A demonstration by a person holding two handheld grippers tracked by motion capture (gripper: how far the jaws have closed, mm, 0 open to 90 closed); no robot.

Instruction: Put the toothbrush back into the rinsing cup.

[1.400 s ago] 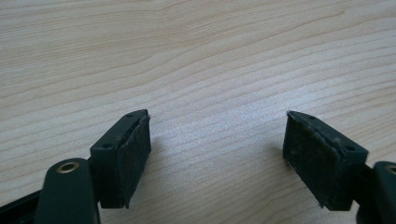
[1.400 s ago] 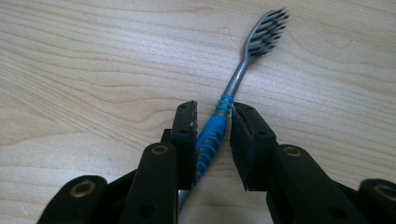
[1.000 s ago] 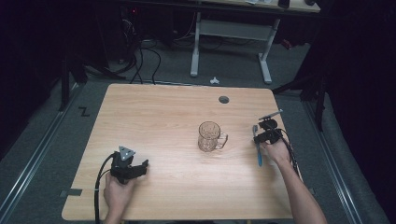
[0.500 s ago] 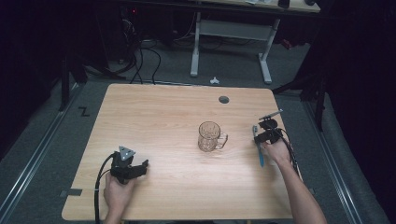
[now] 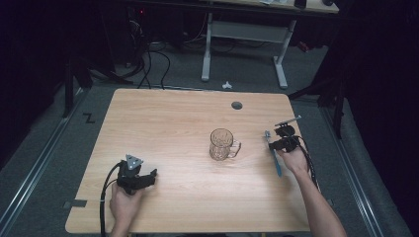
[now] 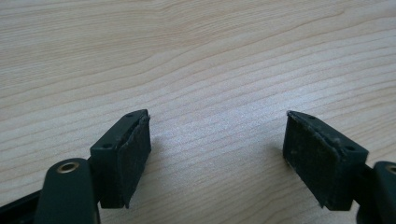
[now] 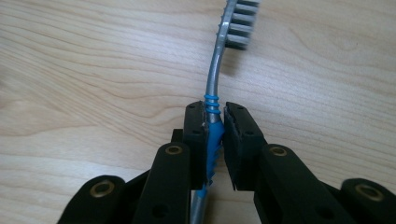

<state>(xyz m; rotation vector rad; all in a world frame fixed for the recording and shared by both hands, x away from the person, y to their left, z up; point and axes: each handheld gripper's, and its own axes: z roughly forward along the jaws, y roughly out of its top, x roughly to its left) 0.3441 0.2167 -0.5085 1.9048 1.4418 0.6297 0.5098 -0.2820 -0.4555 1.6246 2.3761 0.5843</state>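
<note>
Right gripper (image 7: 215, 123) jaws just closed, pinching toothbrush (image 7: 215, 84) at its blue grip; bristle head sticks out ahead over table (image 7: 93, 70). Glass mug (image 5: 222, 144) sits near, to its left. Left gripper (image 6: 217, 154) spread, nothing between.

High view: bench (image 5: 188, 123) evenly lit from above, wood pale and low in contrast; room around it falls into near black, floor dim grey. Shadows on bench faint and short. Picture soft, slightly grainy, fine detail lost. Glass mug (image 5: 222, 144) shows weak highlights, no hard glare. Left gripper view: sharp wood grain near, soft dark shadows beside pads. Right gripper view: toothbrush (image 7: 219, 70) bristles slightly blurred at top edge; pale sheen on wood.
</note>
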